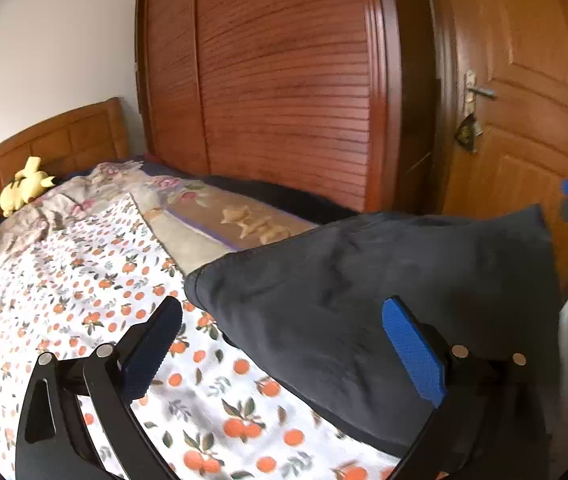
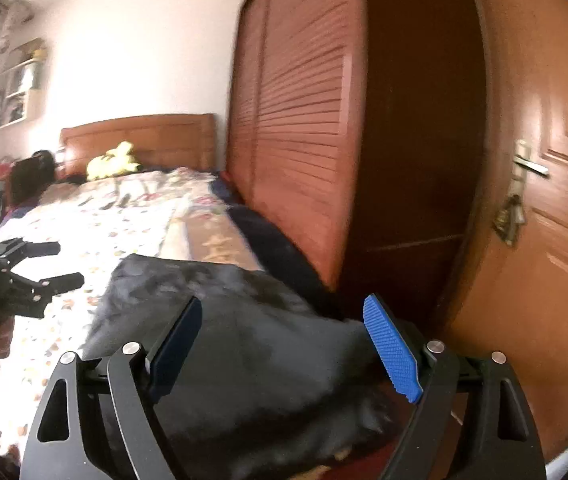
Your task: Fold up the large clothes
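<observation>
On the bed (image 1: 84, 280), near its foot end by the wardrobe (image 1: 284, 100), the dark garment (image 1: 363, 300) lies in a folded bundle on the orange-print sheet, and both grippers stand wide open over it with nothing held. To finish this fold well, I would draw both straight back without snagging the cloth, then press any lifted edge flat. The left gripper (image 1: 284, 348) straddles the garment's near left edge, while the right gripper (image 2: 284, 352) has the bundle's right part between its fingers, untouched.
</observation>
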`<control>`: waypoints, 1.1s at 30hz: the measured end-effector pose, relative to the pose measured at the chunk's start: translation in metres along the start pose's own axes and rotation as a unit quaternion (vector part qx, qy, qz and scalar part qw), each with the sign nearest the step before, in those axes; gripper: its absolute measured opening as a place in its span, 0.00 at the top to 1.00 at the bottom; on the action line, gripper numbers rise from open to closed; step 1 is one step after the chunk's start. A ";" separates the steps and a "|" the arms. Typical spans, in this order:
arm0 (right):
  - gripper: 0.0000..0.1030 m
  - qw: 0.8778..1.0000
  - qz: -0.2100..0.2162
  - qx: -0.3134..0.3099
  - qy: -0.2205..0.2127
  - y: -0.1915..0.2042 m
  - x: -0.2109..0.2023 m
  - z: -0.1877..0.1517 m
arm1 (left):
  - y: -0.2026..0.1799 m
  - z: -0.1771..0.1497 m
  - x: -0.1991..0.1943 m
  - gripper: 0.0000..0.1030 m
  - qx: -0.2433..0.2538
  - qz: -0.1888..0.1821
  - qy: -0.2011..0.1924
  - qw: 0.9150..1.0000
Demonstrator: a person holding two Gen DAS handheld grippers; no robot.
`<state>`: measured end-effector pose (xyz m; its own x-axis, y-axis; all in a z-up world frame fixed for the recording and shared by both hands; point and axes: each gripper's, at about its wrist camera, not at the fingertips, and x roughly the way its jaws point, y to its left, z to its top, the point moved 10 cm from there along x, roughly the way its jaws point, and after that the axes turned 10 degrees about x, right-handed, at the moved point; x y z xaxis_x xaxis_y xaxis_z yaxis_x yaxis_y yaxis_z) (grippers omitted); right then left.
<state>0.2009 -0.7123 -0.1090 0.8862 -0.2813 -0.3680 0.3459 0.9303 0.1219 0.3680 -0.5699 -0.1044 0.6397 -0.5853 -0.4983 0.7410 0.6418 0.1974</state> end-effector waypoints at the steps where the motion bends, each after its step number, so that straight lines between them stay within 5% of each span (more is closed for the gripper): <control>1: 0.25 1.000 0.007 -0.004 0.008 0.008 0.007 -0.001 | 0.000 -0.001 -0.008 0.02 -0.001 0.000 -0.004 1.000; 7: 0.32 0.998 0.005 -0.007 0.066 0.017 0.038 -0.021 | -0.008 -0.011 -0.053 0.02 0.000 -0.003 -0.022 1.000; 11: 0.32 0.990 -0.017 0.000 0.138 -0.002 0.068 -0.065 | -0.007 -0.022 -0.084 0.02 -0.004 0.003 -0.033 0.999; 20: 0.31 0.990 -0.054 0.011 0.126 -0.002 0.054 -0.065 | 0.005 -0.045 -0.153 0.02 -0.013 0.031 -0.049 0.998; 24: 0.20 0.994 -0.056 0.005 0.092 0.016 0.030 -0.048 | 0.012 -0.057 -0.177 0.02 -0.013 0.040 -0.041 0.998; 29: 0.08 0.997 -0.027 0.000 0.068 0.058 -0.002 -0.041 | 0.025 -0.082 -0.204 0.02 -0.032 0.043 -0.022 0.998; 33: 0.08 0.998 0.007 0.000 0.066 0.099 -0.018 -0.053 | 0.039 -0.111 -0.228 0.02 -0.038 0.066 -0.001 0.997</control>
<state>0.2024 -0.6028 -0.1389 0.8426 -0.2342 -0.4849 0.3334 0.9340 0.1283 0.2287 -0.3564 -0.0767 0.7313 -0.4943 -0.4700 0.6329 0.7487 0.1973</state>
